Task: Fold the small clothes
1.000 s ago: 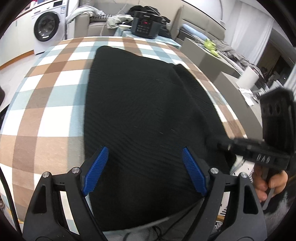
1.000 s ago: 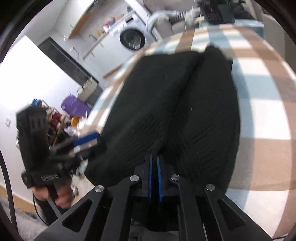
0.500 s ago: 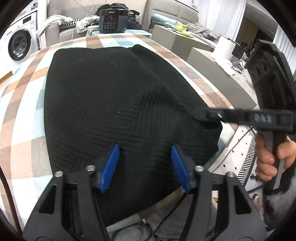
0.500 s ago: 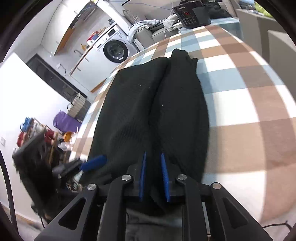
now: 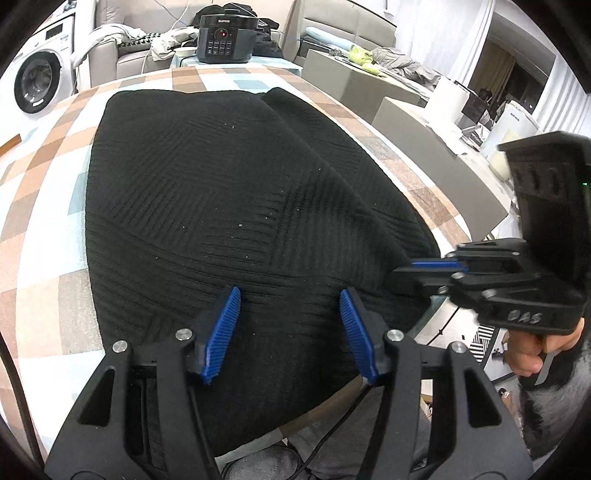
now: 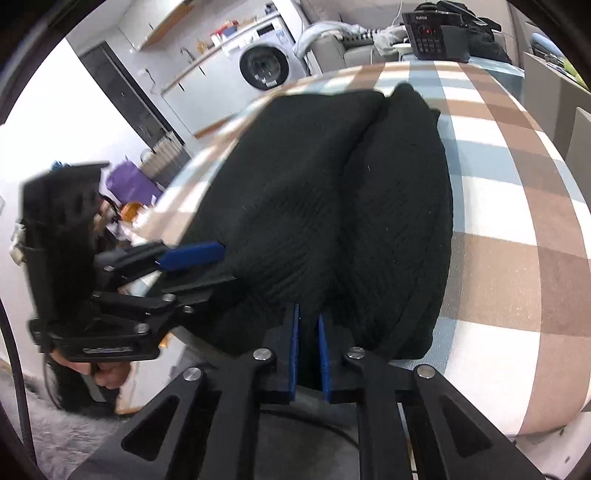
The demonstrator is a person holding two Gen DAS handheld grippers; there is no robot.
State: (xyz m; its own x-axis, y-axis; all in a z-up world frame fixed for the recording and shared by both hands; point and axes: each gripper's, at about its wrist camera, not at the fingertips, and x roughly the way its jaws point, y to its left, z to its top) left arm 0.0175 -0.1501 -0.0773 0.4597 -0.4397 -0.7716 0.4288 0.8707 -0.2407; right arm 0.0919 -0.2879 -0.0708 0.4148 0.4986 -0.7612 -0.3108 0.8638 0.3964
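A black knit garment (image 5: 221, 192) lies folded lengthwise on the checked tablecloth (image 5: 48, 206), with a ridge running along its right part (image 6: 354, 155). My left gripper (image 5: 288, 328) is open, its blue pads about half apart over the garment's near edge. In the right wrist view the left gripper (image 6: 218, 264) meets the garment's near left corner, one finger above the cloth and one below. My right gripper (image 6: 309, 347) is shut on the near hem at the ridge, with black cloth filling the narrow gap. The left wrist view shows the right gripper (image 5: 410, 267) at the near right corner.
A black cooker (image 5: 225, 33) stands past the table's far end, with a sofa and a washing machine (image 5: 35, 85) behind. Grey low tables (image 5: 417, 147) stand to the right. A person's hand (image 5: 528, 354) grips the right handle. A cable hangs under the near edge.
The left jaws have narrowed from wide to about half, and that gripper has slid along the near edge. The right jaws parted briefly and have closed again on the hem.
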